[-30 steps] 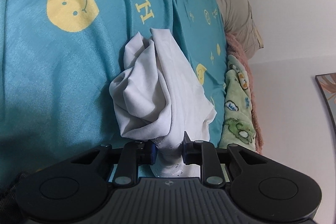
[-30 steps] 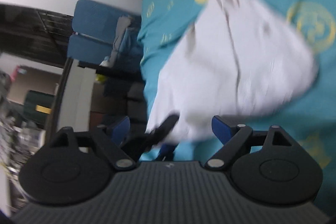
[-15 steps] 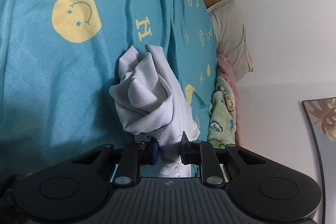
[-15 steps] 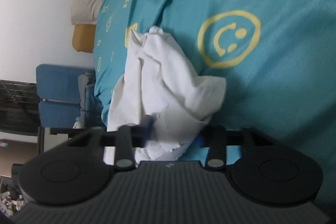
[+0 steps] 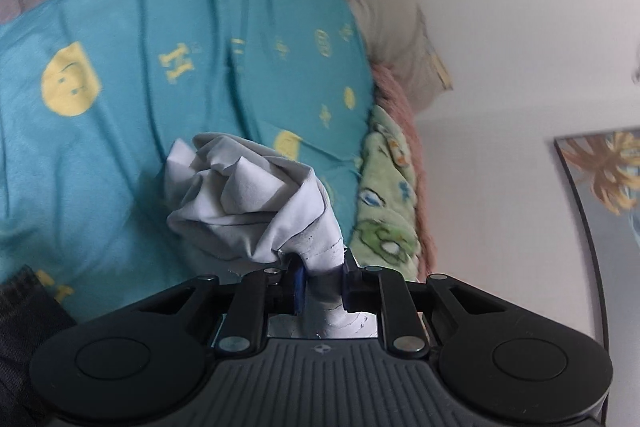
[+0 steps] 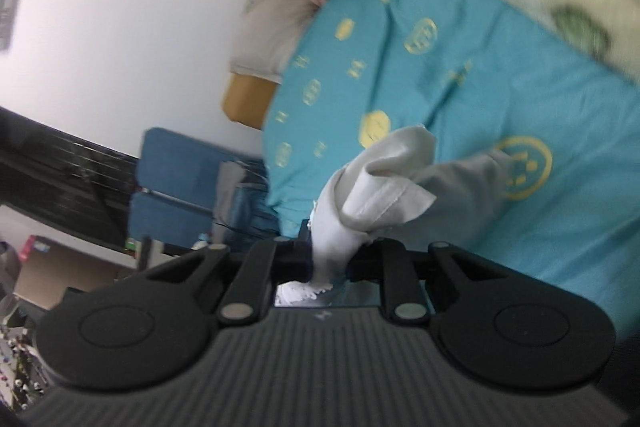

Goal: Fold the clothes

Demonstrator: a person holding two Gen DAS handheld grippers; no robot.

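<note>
While bunched above the bedspread, white garment clamped in left claw and right claw.

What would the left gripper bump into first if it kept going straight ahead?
The left gripper already pinches the bunched white garment, so that cloth comes first. Beyond it, probably the teal bedspread, though depth is hard to judge.

You are working over a bed that is wearing a teal cover printed with yellow smiley faces and letters. A green cartoon blanket is lying along its far right edge, a pink fuzzy blanket is bunching just beside it, and a beige pillow is resting beyond them.
</note>
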